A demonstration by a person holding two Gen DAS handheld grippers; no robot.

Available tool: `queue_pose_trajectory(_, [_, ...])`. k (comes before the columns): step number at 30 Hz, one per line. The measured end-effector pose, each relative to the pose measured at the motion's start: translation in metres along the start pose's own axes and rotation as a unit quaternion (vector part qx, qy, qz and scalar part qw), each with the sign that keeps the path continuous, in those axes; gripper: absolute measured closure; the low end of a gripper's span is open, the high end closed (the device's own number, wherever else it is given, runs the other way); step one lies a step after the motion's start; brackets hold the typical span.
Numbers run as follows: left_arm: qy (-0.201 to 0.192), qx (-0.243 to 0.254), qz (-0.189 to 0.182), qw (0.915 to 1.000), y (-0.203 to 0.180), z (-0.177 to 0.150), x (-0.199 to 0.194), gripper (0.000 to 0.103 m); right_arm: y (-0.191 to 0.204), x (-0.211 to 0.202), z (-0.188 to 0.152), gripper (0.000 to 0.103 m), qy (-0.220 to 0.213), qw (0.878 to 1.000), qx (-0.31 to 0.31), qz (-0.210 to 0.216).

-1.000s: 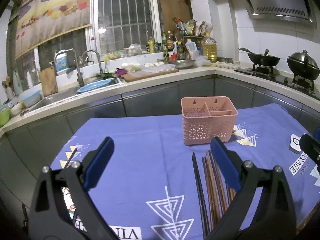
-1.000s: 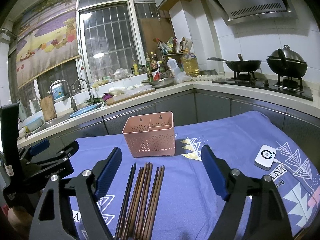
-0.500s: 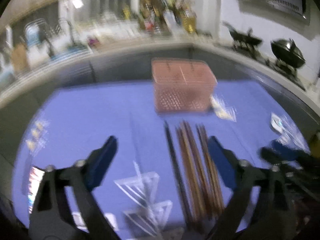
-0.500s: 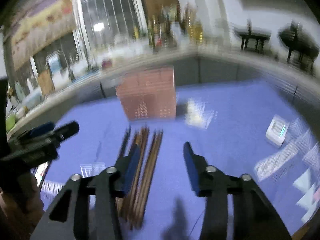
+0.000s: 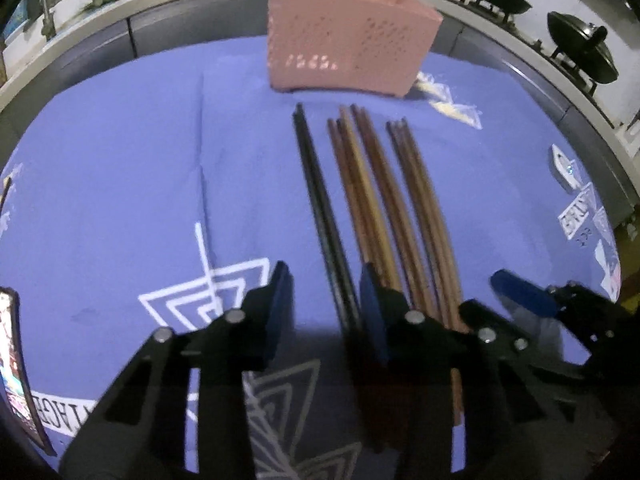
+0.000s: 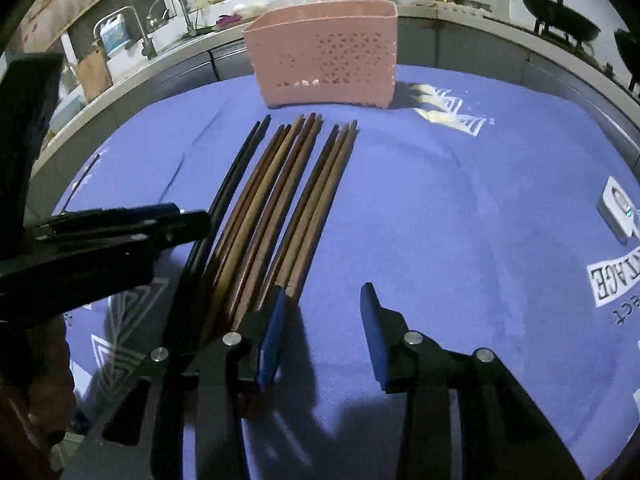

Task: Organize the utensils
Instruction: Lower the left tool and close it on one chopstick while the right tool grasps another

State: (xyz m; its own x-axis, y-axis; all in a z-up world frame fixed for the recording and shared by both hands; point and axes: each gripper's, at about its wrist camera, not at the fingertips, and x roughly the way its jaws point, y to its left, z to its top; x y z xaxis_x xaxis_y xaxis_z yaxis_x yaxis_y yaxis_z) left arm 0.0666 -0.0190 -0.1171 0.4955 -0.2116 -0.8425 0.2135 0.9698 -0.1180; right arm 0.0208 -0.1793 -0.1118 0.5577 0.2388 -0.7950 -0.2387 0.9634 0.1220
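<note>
A pink perforated utensil holder (image 5: 348, 56) stands on the blue tablecloth (image 5: 120, 184); it also shows in the right wrist view (image 6: 324, 60). Several chopsticks lie in a row in front of it: a black pair (image 5: 320, 208) on the left and brown ones (image 5: 392, 208) beside it, also seen in the right wrist view (image 6: 276, 200). My left gripper (image 5: 324, 304) is open, low over the cloth, its jaws either side of the black pair's near end. My right gripper (image 6: 322, 320) is open, just right of the brown chopsticks' near ends.
A small white device (image 6: 618, 208) lies on the cloth at the right. A kitchen counter with sink taps (image 6: 160, 16) and a stove with a wok (image 5: 496, 0) runs behind the table. A phone-like object (image 5: 16, 364) lies at the cloth's left edge.
Both grippers have tilted down and dropped low over the chopsticks. Both jaw pairs have narrowed but stay open.
</note>
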Motion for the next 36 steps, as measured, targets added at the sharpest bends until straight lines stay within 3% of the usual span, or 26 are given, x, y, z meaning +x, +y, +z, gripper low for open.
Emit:
queue_pose_trajectory(5, [-0.004, -0.007, -0.001, 1.0000, 0.007, -0.001, 0.001, 0.069, -0.009, 0.005, 0.003, 0.064, 0.008, 1.000, 0.012, -0.010])
queue_pose_trajectory(12, [-0.011, -0.006, 0.015, 0.9998, 0.009, 0.001, 0.002, 0.070, -0.002, 0.005, 0.010, 0.064, 0.007, 1.000, 0.015, 0.025])
queue_pose_trajectory(21, [-0.017, 0.015, 0.048, 0.9986, 0.002, 0.011, 0.010, 0.070, -0.011, 0.008, 0.015, 0.064, 0.007, 1.000, 0.021, 0.014])
queue_pose_trajectory(25, [-0.018, 0.030, 0.065, 0.9973, 0.000, 0.023, 0.017, 0.070, -0.002, 0.017, 0.022, 0.064, 0.012, 1.000, -0.007, -0.002])
queue_pose_trajectory(33, [-0.020, 0.039, 0.069, 0.9966, 0.011, 0.064, 0.036, 0.070, -0.021, 0.064, 0.097, 0.064, 0.040, 0.999, -0.026, -0.006])
queue_pose_trajectory(35, [-0.026, 0.044, 0.067, 0.9965, 0.012, 0.074, 0.042, 0.070, -0.025, 0.075, 0.115, 0.072, 0.045, 0.999, -0.031, 0.000])
queue_pose_trajectory(36, [-0.029, 0.046, 0.064, 0.9964, 0.012, 0.077, 0.044, 0.078, -0.025, 0.078, 0.121, 0.081, 0.046, 0.998, -0.035, 0.003])
